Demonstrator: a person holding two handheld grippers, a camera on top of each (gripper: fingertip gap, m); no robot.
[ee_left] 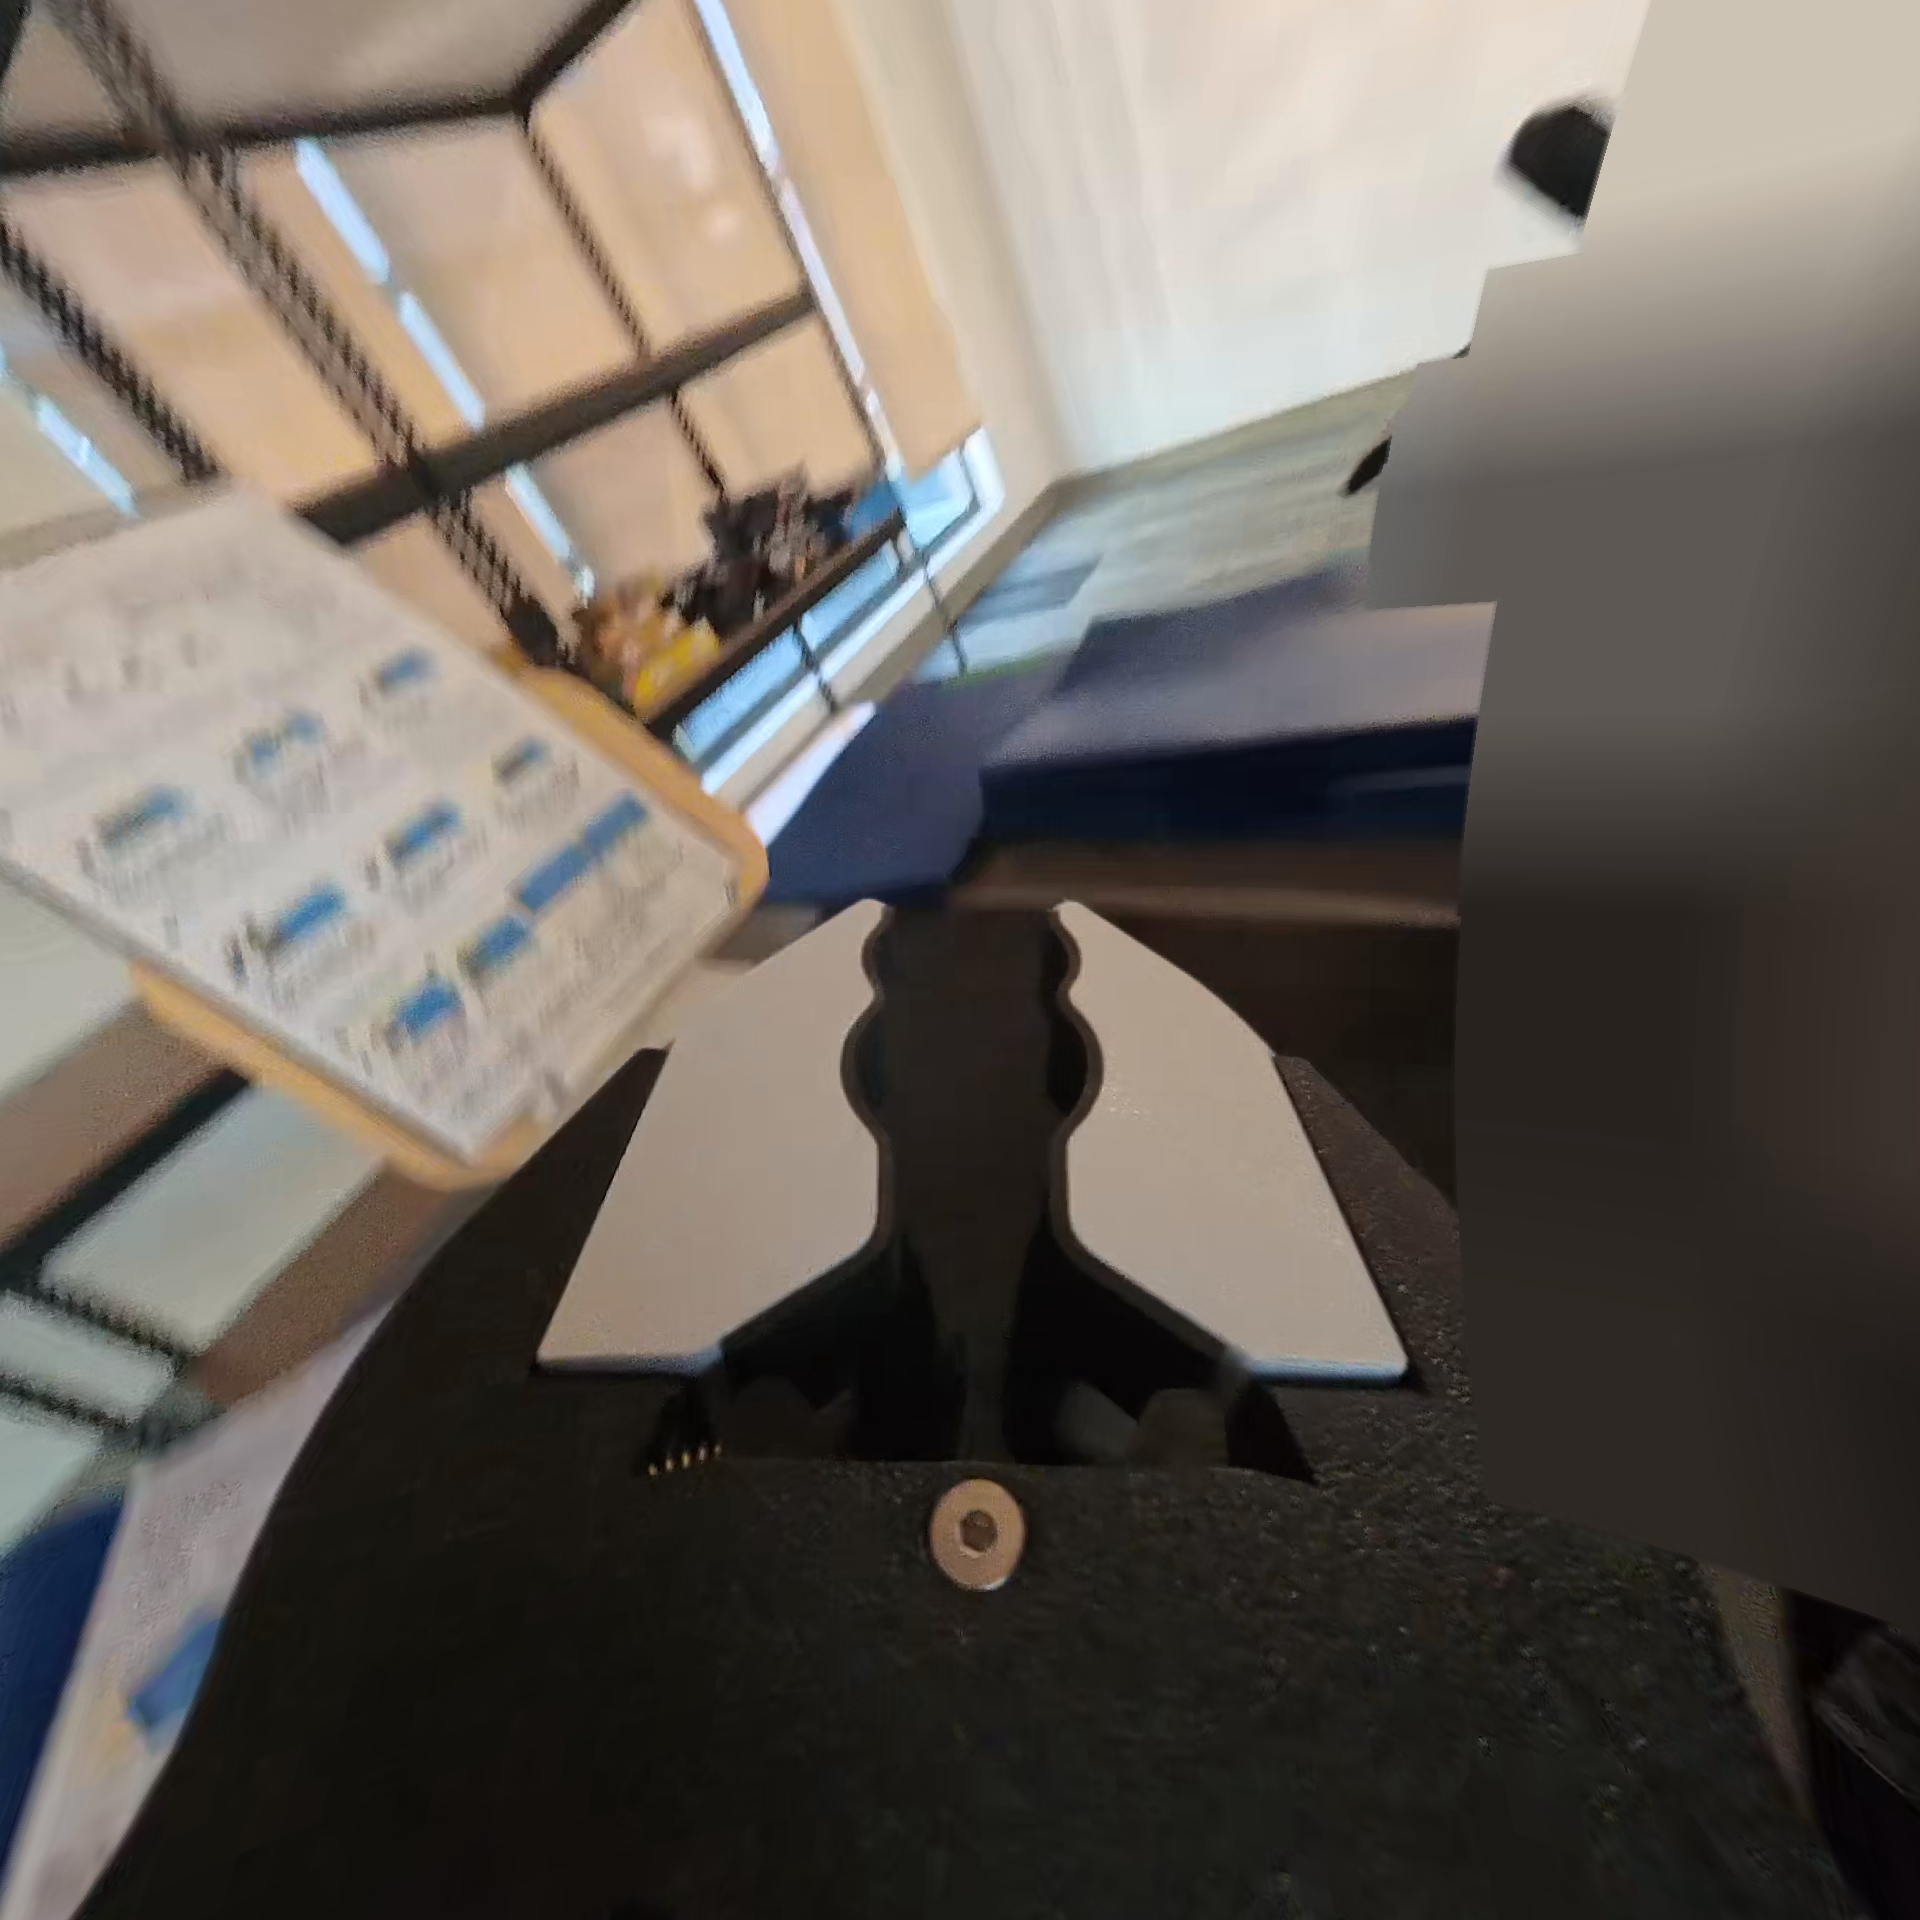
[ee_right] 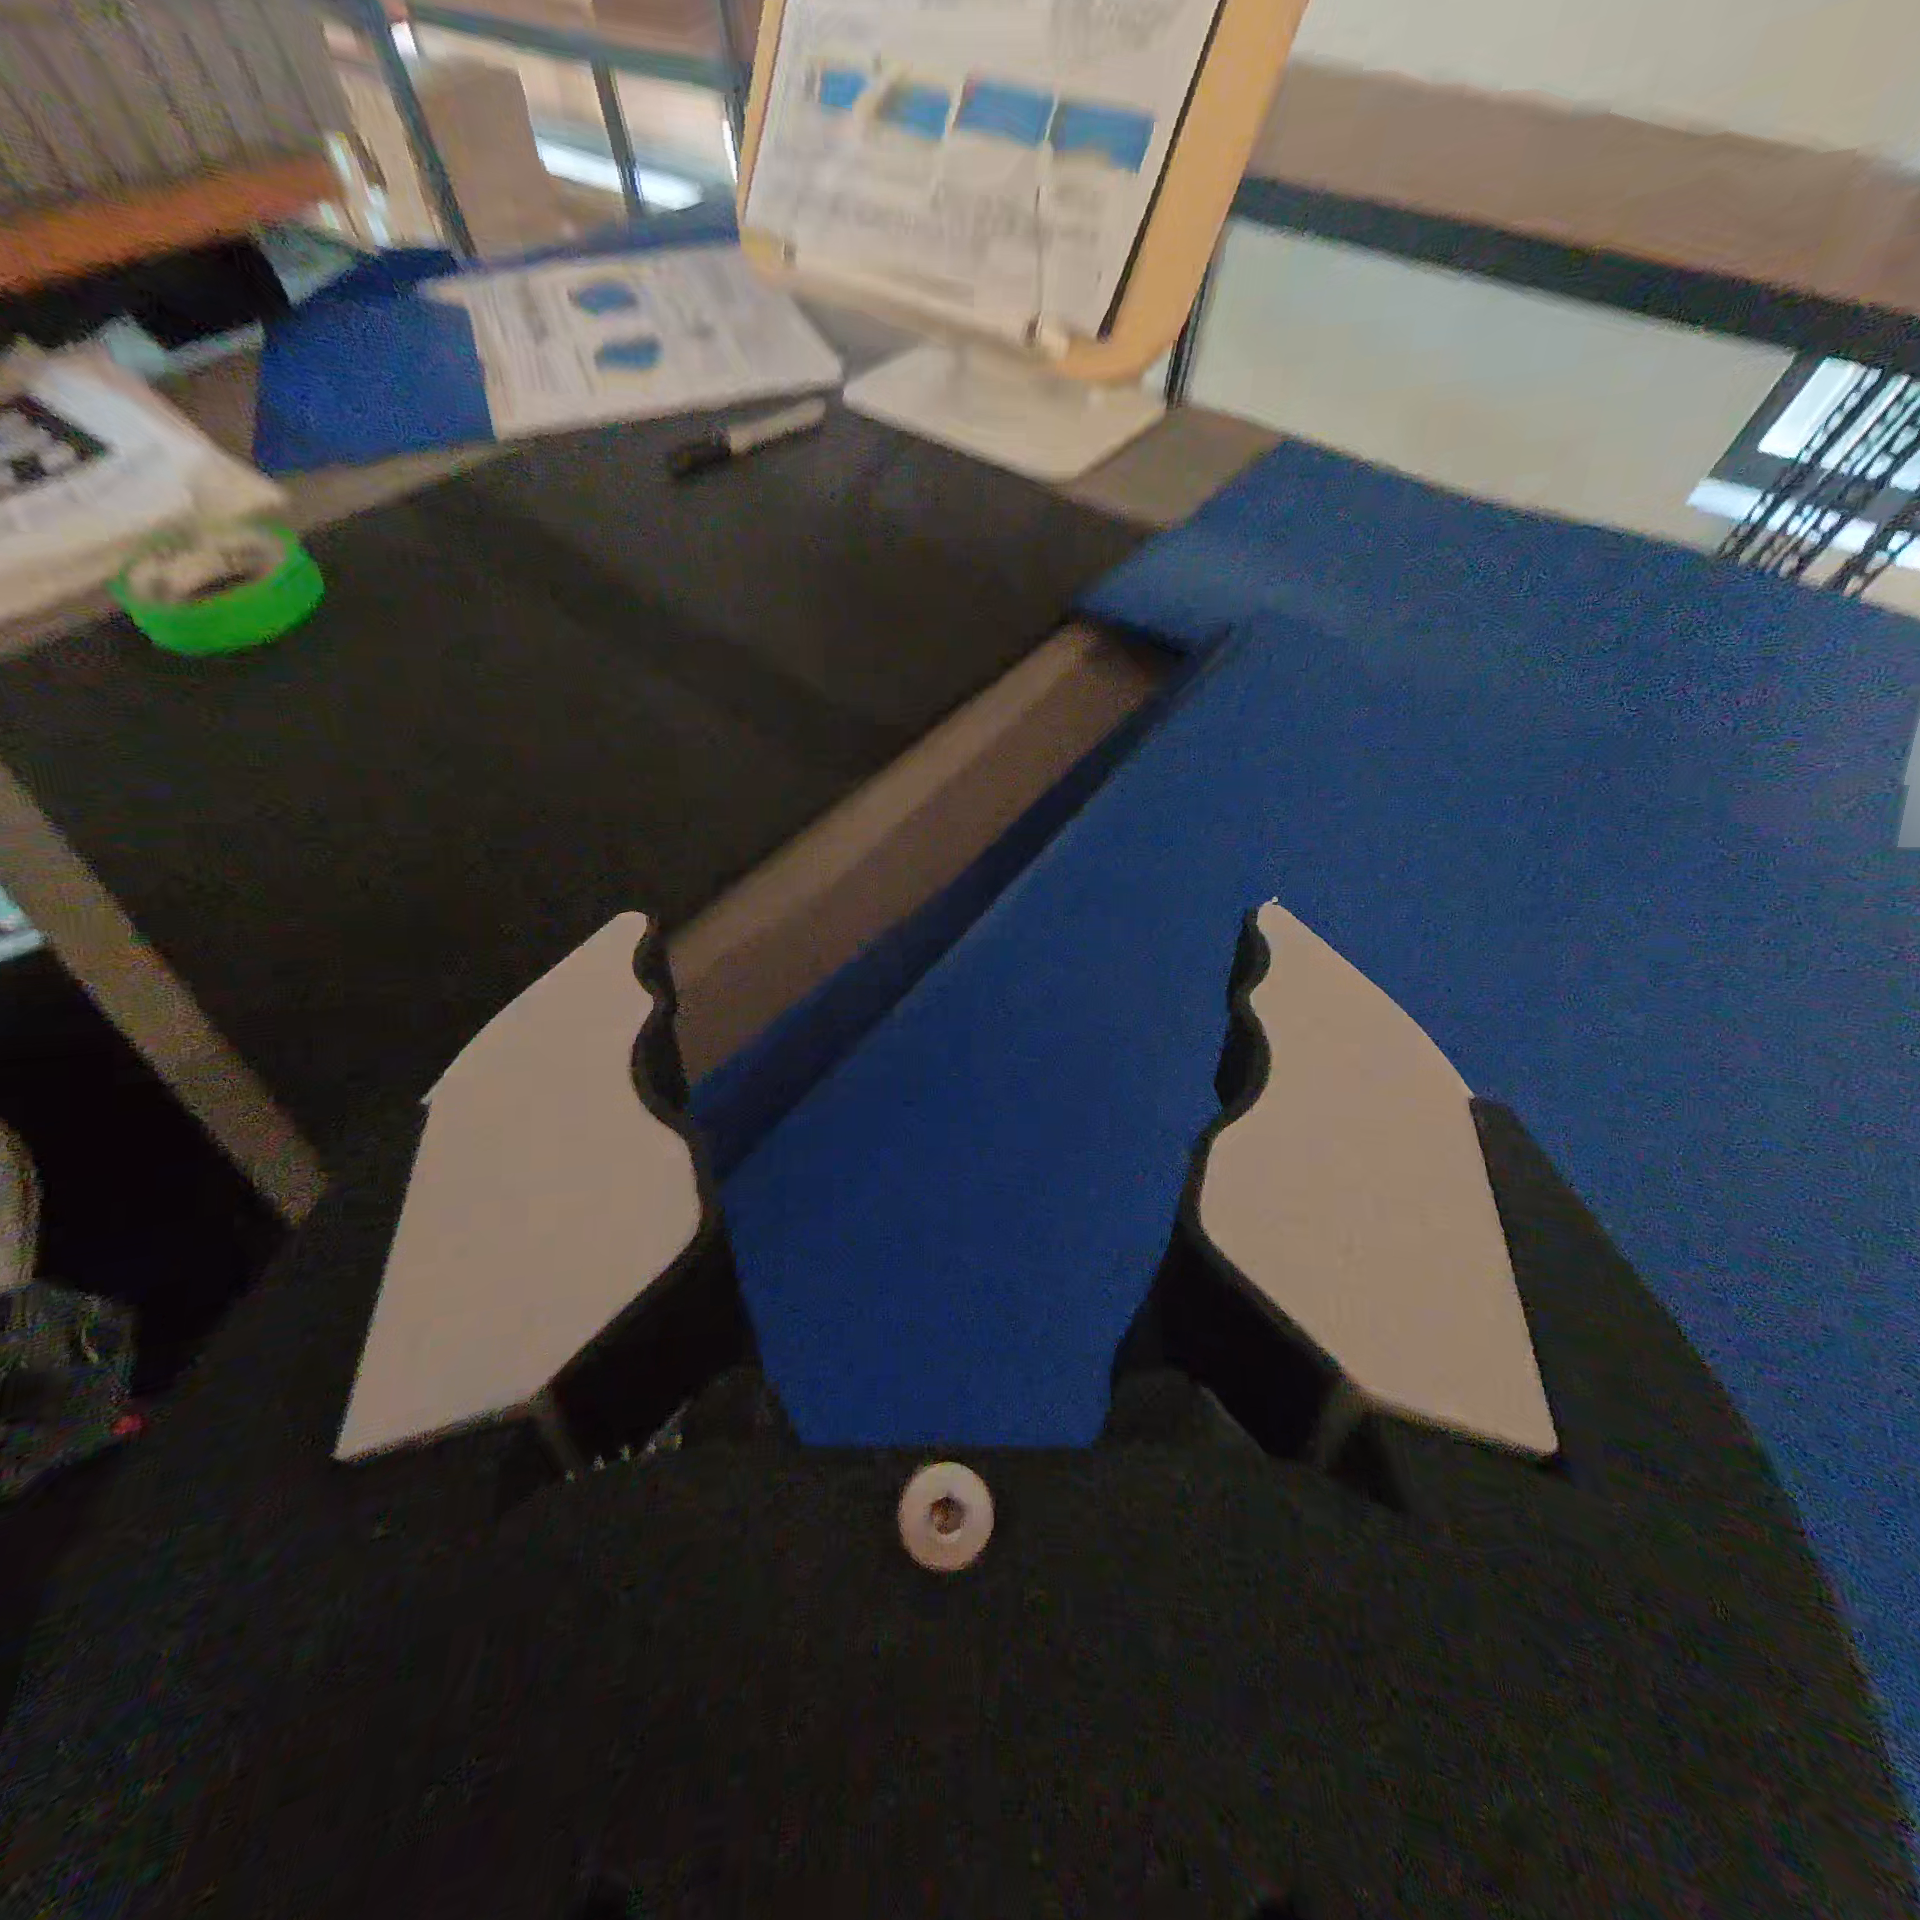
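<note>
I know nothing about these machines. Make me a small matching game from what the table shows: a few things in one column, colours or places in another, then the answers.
Things:
1. tape roll
2. marker pen
3. cloth
4. framed sheet on a stand

Descriptions:
A. blue, spread under the right claw
B. green, far left on the dark mat
C. upright at the back, pale wooden rim
D. lying flat just in front of a printed paper

Pairs: 1-B, 2-D, 3-A, 4-C
</note>
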